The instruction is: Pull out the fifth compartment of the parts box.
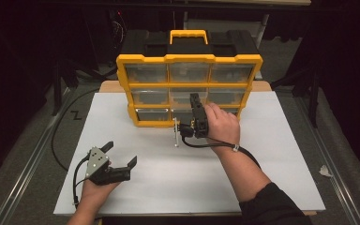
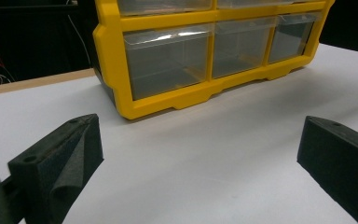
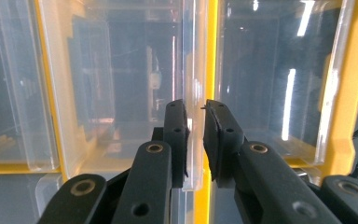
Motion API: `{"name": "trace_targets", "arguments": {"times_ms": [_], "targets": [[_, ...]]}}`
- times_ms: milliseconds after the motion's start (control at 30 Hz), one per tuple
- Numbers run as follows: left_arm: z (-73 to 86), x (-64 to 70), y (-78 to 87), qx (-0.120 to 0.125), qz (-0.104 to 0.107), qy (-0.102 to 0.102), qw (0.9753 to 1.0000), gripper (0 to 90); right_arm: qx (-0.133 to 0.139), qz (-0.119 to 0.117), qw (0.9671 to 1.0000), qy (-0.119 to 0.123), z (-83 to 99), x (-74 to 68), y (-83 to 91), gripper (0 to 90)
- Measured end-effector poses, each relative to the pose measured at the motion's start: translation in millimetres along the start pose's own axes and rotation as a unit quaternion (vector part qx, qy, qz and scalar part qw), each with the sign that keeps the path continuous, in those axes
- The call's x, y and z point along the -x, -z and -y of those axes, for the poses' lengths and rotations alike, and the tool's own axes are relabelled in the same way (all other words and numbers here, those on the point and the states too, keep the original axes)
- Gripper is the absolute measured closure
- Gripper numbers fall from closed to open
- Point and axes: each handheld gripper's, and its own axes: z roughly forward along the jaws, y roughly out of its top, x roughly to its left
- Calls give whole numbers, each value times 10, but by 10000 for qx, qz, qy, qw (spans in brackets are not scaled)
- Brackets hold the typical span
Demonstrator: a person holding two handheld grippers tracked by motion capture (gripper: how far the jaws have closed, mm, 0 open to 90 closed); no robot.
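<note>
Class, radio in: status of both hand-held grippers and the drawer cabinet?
Right hand-held gripper pinching clear plastic drawer's lip. Left hand-held gripper open, resting on table. Yellow drawer cabinet upright.

1. Drawer cabinet point(image 1: 189, 77) standing at the worktop's point(image 1: 272, 154) far edge.
2. Right tool point(image 1: 195, 104) at the cabinet's lower middle drawer front point(image 3: 193, 107).
3. Left tool point(image 1: 120, 154) on the worktop, near left, well apart.

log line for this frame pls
right claw: shut on clear drawer lip of yellow organizer | left claw: open, idle, low over white table | drawer: barely out
</note>
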Motion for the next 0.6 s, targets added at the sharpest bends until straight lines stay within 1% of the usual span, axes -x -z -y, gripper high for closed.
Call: {"name": "trace_targets", "arguments": {"times_ms": [100,133,200,233,267,300,333,433,467,500,567,600], "targets": [[-1,1,1,-2,3,-7,10000,6,26,0,10000,15,6,6,45,814],[-1,4,1,6,2,-6,10000,6,74,32,9999,100,13,22,79,813],[-1,6,1,9,2,-2,10000,6,104,42,9999,125,17,26,90,813],[-2,7,2,13,-1,-1,10000,6,42,1,10000,-55,23,2,115,813],[-2,7,2,14,-3,-3,10000,6,87,30,10000,24,27,16,129,813],[-2,7,2,14,-3,0,10000,6,36,0,10000,-68,31,1,152,813],[-2,7,3,14,-4,-1,10000,6,54,16,10000,-25,32,10,181,813],[-2,8,3,17,-2,-1,10000,6,55,8,10000,-28,37,13,191,812],[-2,8,4,17,-2,-3,10000,6,107,27,9999,29,38,24,186,812],[-3,8,6,17,-3,-9,10000,6,104,23,9999,24,38,24,188,812],[-3,7,6,17,-4,-5,10000,6,40,-27,10000,-60,37,17,198,808],[-2,6,6,15,-5,-5,10000,6,74,-16,10000,-40,38,25,192,807]]}}
